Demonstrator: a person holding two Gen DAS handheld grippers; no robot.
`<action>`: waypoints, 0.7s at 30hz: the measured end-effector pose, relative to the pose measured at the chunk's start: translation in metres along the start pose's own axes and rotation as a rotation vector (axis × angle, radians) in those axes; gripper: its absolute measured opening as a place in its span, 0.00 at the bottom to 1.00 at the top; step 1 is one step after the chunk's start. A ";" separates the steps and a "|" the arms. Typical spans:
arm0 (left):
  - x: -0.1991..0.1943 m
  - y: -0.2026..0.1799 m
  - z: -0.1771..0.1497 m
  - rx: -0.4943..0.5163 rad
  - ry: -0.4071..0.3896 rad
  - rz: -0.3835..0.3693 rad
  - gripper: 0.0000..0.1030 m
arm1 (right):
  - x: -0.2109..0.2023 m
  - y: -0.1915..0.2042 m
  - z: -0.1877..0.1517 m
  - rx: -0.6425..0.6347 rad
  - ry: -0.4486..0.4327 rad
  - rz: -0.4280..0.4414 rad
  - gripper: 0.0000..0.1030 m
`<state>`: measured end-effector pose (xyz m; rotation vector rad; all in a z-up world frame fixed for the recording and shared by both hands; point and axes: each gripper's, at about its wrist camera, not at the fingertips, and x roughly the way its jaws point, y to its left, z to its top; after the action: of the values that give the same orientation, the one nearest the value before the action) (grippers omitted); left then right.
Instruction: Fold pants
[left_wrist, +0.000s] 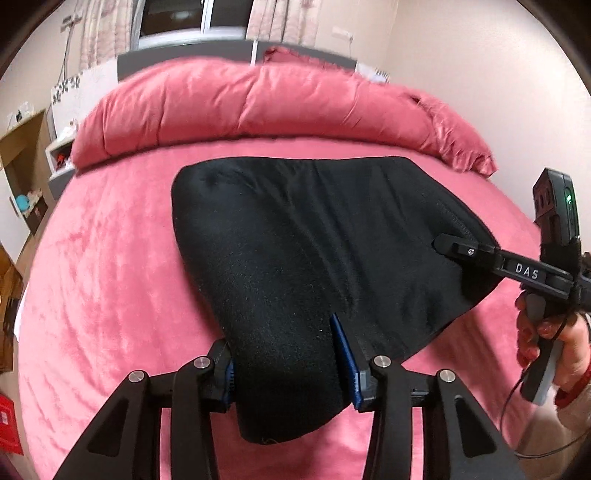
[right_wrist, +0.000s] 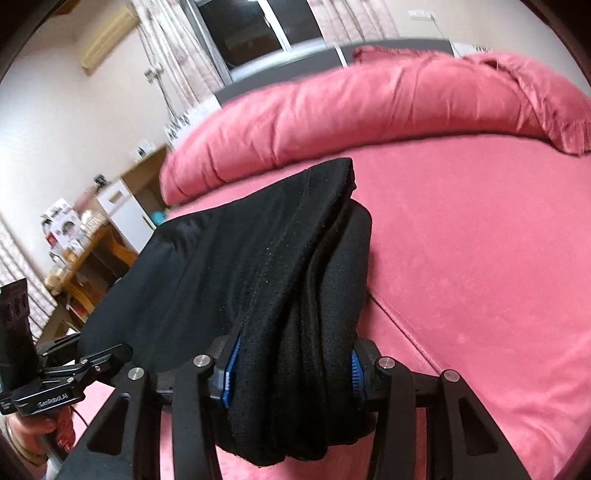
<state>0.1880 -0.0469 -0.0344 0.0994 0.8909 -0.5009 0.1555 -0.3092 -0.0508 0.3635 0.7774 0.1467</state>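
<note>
Black pants (left_wrist: 314, 236) lie partly folded on the pink bed (left_wrist: 110, 277), their near end lifted. My left gripper (left_wrist: 290, 365) is shut on a thick bunch of the black fabric between its blue pads. My right gripper (right_wrist: 291, 369) is shut on several bunched layers of the same pants (right_wrist: 258, 258), held above the bed (right_wrist: 461, 258). In the left wrist view the right gripper (left_wrist: 454, 249) reaches in from the right onto the pants' right edge. In the right wrist view the left gripper (right_wrist: 110, 352) shows at the lower left, at the fabric's left edge.
A rolled pink duvet (left_wrist: 266, 107) lies across the far side of the bed. Beyond it are a grey headboard (left_wrist: 184, 55), window and curtains. A wooden shelf and cluttered table (right_wrist: 81, 258) stand to the left of the bed.
</note>
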 end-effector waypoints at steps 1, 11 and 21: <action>0.008 0.006 -0.004 -0.019 0.007 -0.005 0.47 | 0.010 -0.005 -0.002 0.009 0.019 -0.027 0.49; 0.002 0.012 -0.029 -0.025 -0.094 0.077 0.74 | 0.012 -0.024 -0.012 0.040 -0.002 -0.055 0.70; -0.037 -0.018 -0.065 -0.064 -0.044 0.220 0.74 | -0.045 0.008 -0.049 0.042 -0.025 -0.199 0.80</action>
<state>0.1135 -0.0302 -0.0448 0.1265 0.8406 -0.2681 0.0889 -0.3000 -0.0501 0.3249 0.7879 -0.0608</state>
